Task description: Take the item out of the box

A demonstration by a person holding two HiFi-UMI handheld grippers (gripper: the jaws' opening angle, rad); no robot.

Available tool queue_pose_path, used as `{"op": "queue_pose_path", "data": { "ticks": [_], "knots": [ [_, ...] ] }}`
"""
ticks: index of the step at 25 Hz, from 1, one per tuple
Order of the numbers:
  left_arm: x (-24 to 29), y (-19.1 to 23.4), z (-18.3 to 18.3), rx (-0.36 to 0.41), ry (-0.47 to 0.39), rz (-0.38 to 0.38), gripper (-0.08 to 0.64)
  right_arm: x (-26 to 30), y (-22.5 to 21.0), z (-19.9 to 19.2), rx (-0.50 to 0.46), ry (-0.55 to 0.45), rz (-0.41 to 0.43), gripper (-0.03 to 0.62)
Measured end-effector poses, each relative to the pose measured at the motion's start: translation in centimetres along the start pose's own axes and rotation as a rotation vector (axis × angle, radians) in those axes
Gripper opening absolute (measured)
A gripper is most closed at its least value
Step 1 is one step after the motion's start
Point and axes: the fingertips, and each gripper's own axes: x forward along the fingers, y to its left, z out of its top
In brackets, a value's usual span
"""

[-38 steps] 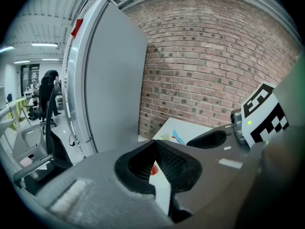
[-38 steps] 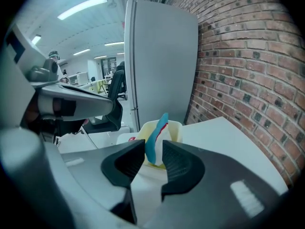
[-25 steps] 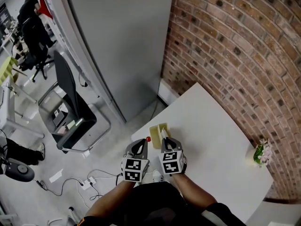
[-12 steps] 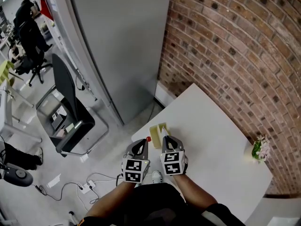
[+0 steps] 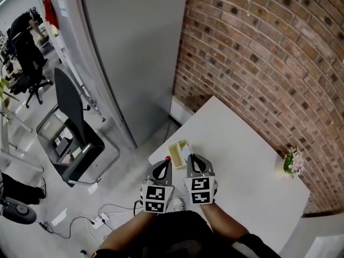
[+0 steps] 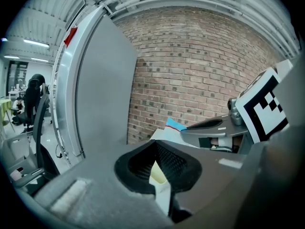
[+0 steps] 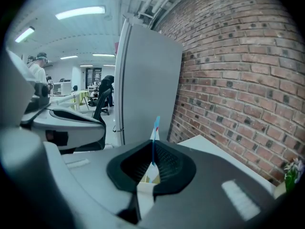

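The right gripper [image 5: 192, 159] pinches a thin blue-and-white item [image 7: 153, 141] edge-on, just ahead of its jaws over the box [image 5: 177, 147]. Close beside it, the left gripper [image 5: 163, 164] clamps the box's cream wall at the table [image 5: 242, 155] corner; bare tabletop lies rightward.

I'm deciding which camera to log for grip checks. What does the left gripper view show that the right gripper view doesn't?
Only the left gripper view: the left gripper shut on the cream box edge. Only the right gripper view: the right gripper shut on the thin blue-topped item, seen edge-on, plus flowers at the picture's right edge. Both: the brick wall and the grey panel.
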Motion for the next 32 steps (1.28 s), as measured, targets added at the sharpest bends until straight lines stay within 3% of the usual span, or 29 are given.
{"op": "queue_pose_path", "data": {
  "ticks": [8,19,32],
  "knots": [
    [-2.6,-0.3,0.2,0.001,-0.015,-0.049,0.005,-3.5,0.9,1.6,0.025,-0.049,-0.048,0.011],
    [-6.4,-0.8,-0.8,-0.030,-0.043,-0.127,0.005,-7.7,4.0,0.7,0.067,-0.041,-0.091,0.011],
    [-8.8,-5.9,-0.5,0.020,-0.063,-0.171,0.005,-12.5,3.3,-1.6,0.099,-0.067,-0.094,0.011]
  ]
}}
